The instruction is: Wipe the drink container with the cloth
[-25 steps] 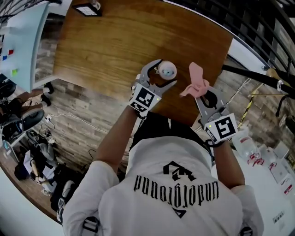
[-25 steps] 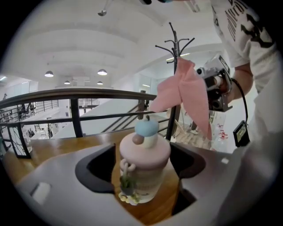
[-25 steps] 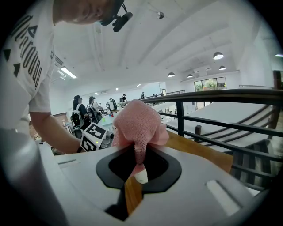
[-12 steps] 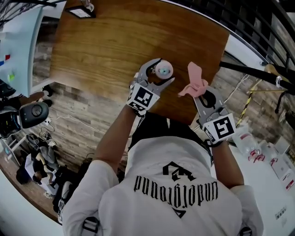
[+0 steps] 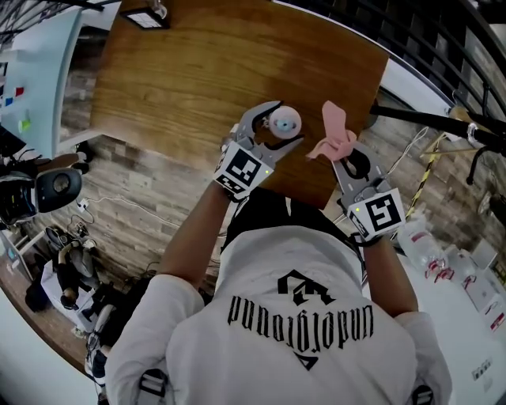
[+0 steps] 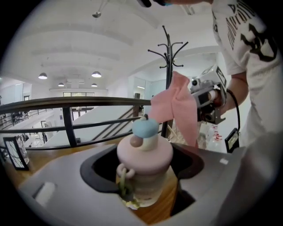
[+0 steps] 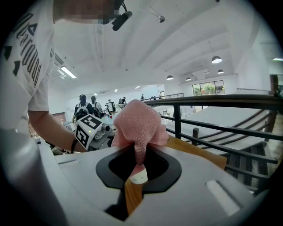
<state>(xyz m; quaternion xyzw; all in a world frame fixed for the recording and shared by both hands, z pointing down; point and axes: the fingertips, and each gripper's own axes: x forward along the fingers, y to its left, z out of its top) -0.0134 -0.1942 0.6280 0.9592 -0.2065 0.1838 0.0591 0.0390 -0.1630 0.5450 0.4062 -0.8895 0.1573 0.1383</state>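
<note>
A small drink container (image 5: 284, 121) with a pink lid and blue cap stands on the wooden table (image 5: 198, 71) near its front edge. My left gripper (image 5: 285, 123) has its jaws round the container; in the left gripper view the lid (image 6: 144, 152) touches the pads on both sides. My right gripper (image 5: 345, 155) is shut on a pink cloth (image 5: 335, 134), held up just right of the container and not touching it. In the right gripper view the cloth (image 7: 137, 124) bunches above the jaws. The left gripper view shows the cloth (image 6: 177, 110) hanging behind the container.
A small framed object (image 5: 149, 14) sits at the table's far left corner. A dark railing (image 5: 443, 47) runs behind the table. A coat stand (image 6: 168, 57) rises beyond it. A white table (image 5: 466, 277) with small items is at the right.
The left gripper's jaws have drawn in a little round the container. The right gripper and cloth have hardly moved.
</note>
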